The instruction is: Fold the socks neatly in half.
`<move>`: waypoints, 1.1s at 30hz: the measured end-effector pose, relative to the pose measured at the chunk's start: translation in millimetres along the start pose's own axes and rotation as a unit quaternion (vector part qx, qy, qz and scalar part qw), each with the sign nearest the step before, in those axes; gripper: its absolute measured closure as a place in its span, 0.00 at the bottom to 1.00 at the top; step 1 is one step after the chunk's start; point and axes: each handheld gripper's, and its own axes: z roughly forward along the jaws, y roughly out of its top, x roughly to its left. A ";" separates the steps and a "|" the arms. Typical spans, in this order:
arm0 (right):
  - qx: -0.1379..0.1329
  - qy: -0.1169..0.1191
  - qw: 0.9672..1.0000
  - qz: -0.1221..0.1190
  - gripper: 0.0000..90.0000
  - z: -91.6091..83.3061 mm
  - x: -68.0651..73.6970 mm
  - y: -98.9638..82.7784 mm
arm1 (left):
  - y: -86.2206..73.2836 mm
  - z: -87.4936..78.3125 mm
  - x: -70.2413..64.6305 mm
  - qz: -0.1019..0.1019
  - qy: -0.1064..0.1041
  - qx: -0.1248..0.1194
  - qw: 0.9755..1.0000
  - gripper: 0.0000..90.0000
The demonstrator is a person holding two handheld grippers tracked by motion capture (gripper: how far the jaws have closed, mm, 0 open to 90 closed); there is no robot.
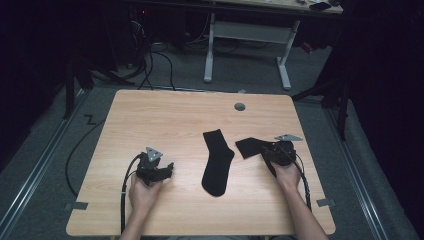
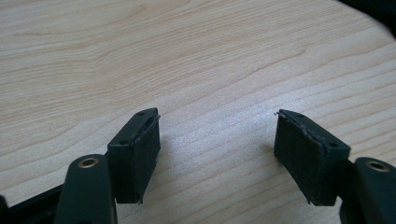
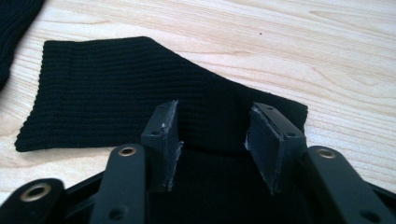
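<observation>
The folded sock [image 3: 116,88] lies flat on the worktop [image 3: 327,51] and runs in between the jaws of the right gripper [image 3: 212,140]. Its ribbed cuff end stretches out ahead of those jaws and off to their left, while the part nearer the hand passes under and between the two pads. The jaws stand fairly wide, one pad on each side of a raised fold of the black knit; the pads do not press on the fabric, so it is not pinched. In the high view this sock [image 1: 248,147] sits just in front of the right gripper [image 1: 272,149], on the side away from the person.

A second sock [image 1: 218,162] lies stretched out full length between the two grippers, apart from the folded one, with its toe pointing toward the person's edge.

The left gripper [image 2: 217,154] rests low over bare wood, its jaws spread wide with nothing between them. In the high view the left gripper [image 1: 167,169] lies just beside the long sock, not touching it.
</observation>
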 end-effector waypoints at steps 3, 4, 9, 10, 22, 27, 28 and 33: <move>0.006 0.005 1.000 -0.008 0.70 -1.1 0.3 0.0 | 0.0 0.0 -0.1 0.000 0.001 0.000 1.000 0.35; 0.012 0.009 1.000 -0.017 0.80 -2.6 1.4 0.4 | -0.1 -0.1 -0.1 0.000 0.001 0.000 1.000 0.35; 0.023 0.009 0.999 -0.038 0.91 -3.9 6.5 2.3 | -0.1 0.0 -0.2 0.000 0.000 0.000 1.000 0.35; 0.026 0.009 0.999 -0.038 0.92 -3.9 6.7 2.9 | -0.1 0.0 -0.2 0.000 0.000 0.000 1.000 0.35; 0.013 0.020 1.000 -0.012 0.94 -16.4 1.9 4.1 | -0.1 0.0 -1.0 0.002 -0.002 0.001 1.000 0.33; -0.007 0.027 0.999 -0.020 0.94 -28.3 3.9 8.1 | 0.0 0.1 -1.2 0.002 -0.001 0.001 1.000 0.33; -0.010 0.029 0.999 -0.023 0.94 -30.8 4.9 8.6 | 0.0 0.0 -1.2 0.002 -0.001 0.001 1.000 0.33; -0.024 0.032 0.999 -0.028 0.94 -40.7 8.0 13.7 | 0.0 0.1 -1.2 0.002 -0.001 0.001 1.000 0.33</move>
